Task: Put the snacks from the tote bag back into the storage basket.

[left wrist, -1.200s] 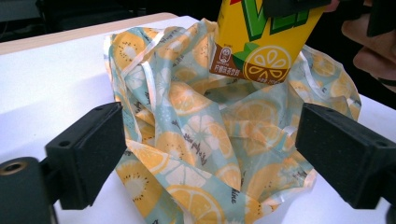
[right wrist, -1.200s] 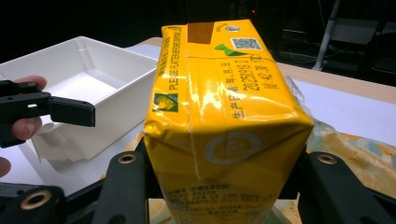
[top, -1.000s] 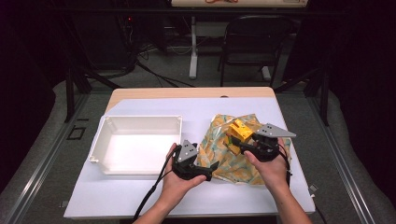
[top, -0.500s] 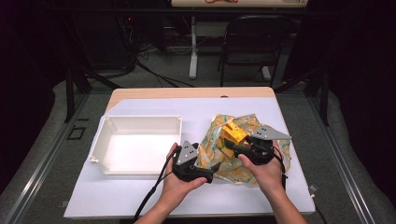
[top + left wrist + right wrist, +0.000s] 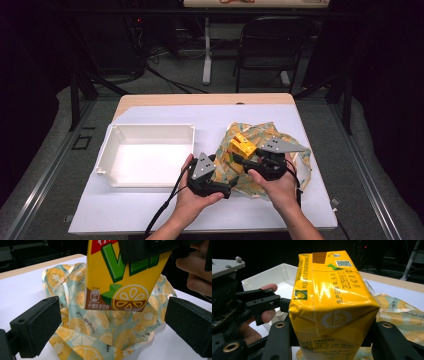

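Near edge of white tabletop (image 5: 125, 215): bare strip in front of both hands, room w/out clutter. Left gripper (image 5: 227, 186) released, jaws wide, low over crumpled lemon-print plastic bag (image 5: 295, 165). Right gripper (image 5: 240, 159) clenched on glossy yellow lemon-tea carton (image 5: 242, 145), held above bag. Beyond-left, empty white plastic tray (image 5: 107, 155), apart from carton.

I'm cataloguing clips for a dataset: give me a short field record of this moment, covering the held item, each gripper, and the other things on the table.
held item: yellow lemon-tea drink carton
right gripper: shut on the carton, lifted above the bag
left gripper: open, jaws either side of the bag, below the carton
bag: crumpled fruit-print plastic bag, lying on the white table
container: empty white plastic tray, left of the bag
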Demonstrator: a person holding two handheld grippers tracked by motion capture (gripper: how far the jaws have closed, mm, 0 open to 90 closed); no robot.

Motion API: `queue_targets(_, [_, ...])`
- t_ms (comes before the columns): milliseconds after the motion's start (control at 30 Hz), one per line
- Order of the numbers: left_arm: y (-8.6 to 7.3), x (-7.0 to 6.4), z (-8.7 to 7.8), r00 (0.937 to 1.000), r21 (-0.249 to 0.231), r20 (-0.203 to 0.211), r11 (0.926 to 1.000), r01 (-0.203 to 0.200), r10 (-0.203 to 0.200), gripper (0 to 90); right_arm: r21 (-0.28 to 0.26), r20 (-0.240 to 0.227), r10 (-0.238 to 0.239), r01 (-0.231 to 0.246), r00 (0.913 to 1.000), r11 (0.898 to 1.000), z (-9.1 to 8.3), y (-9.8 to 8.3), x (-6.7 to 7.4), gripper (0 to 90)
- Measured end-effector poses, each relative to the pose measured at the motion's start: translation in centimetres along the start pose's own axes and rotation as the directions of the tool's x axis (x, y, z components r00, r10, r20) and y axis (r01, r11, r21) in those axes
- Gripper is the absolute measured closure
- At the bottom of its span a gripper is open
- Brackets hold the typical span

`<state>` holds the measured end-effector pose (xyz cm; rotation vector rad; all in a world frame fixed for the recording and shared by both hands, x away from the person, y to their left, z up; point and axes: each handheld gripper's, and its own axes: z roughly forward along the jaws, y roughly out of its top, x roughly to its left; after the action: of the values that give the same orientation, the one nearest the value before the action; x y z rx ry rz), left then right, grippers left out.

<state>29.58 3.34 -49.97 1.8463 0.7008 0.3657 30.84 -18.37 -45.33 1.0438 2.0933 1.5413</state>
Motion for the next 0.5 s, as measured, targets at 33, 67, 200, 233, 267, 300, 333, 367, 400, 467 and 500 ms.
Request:
queue_targets(33, [0.0,-0.1,0.0,1.0,-0.001,-0.001,1.0,0.0,0.0,1.2,-0.001,-0.004,0.002,-0.002,1.0,1.0,0.1,0.0,0.1,51.3])
queue_targets(67, [0.0,-0.1,0.1,1.0,-0.001,0.0,1.0,0.001,-0.001,1.2,-0.003,-0.011,0.003,-0.003,0.9999,1.0,0.1,0.0,0.3,51.3])
queue_targets(200, [-0.2,-0.2,0.1,1.0,-0.001,0.001,1.0,0.004,-0.004,2.3,0.002,-0.019,-0.004,0.004,0.9998,1.0,0.3,0.0,1.1,51.3])
queue_targets(233, [-0.2,-0.2,0.1,1.0,-0.003,0.0,1.0,0.002,-0.002,3.0,0.006,-0.021,-0.007,0.007,0.9998,1.0,0.3,0.1,1.2,51.3])
queue_targets(267, [-0.2,-0.2,0.1,1.0,-0.006,0.001,1.0,-0.002,0.002,4.2,0.004,-0.026,-0.005,0.005,0.9997,1.0,0.4,0.1,1.4,51.2])
queue_targets(300, [-0.3,-0.3,0.1,0.9998,-0.018,-0.018,0.9998,-0.007,0.007,5.3,0.005,-0.026,-0.009,0.009,0.9996,1.0,0.4,0.1,1.6,51.2])
queue_targets(333, [-0.3,-0.4,0.0,0.9996,-0.02,-0.027,0.9997,-0.012,0.012,6.2,0.006,-0.029,-0.009,0.009,0.9995,1.0,0.5,0.1,1.7,51.2])
queue_targets(367, [-0.3,-0.5,0.0,0.9993,-0.032,-0.037,0.9994,-0.013,0.011,7.6,0.009,-0.028,-0.009,0.009,0.9996,1.0,0.5,0.1,1.9,51.2])
queue_targets(400, [-0.3,-0.4,0.0,0.9997,-0.024,-0.021,0.9997,-0.009,0.009,7.7,0.009,-0.029,-0.007,0.008,0.9995,1.0,0.5,0.1,2.0,51.2])
queue_targets(467, [-0.3,-0.4,0.0,0.9999,-0.023,-0.017,0.9997,0.002,-0.003,7.7,0.005,-0.03,0.005,-0.005,0.9995,1.0,0.6,0.1,2.2,51.2])
queue_targets(500, [-0.3,-0.4,0.1,0.9999,-0.021,-0.013,0.9998,0.005,-0.006,7.8,0.009,-0.032,0.002,-0.002,0.9995,1.0,0.6,0.1,2.3,51.2])
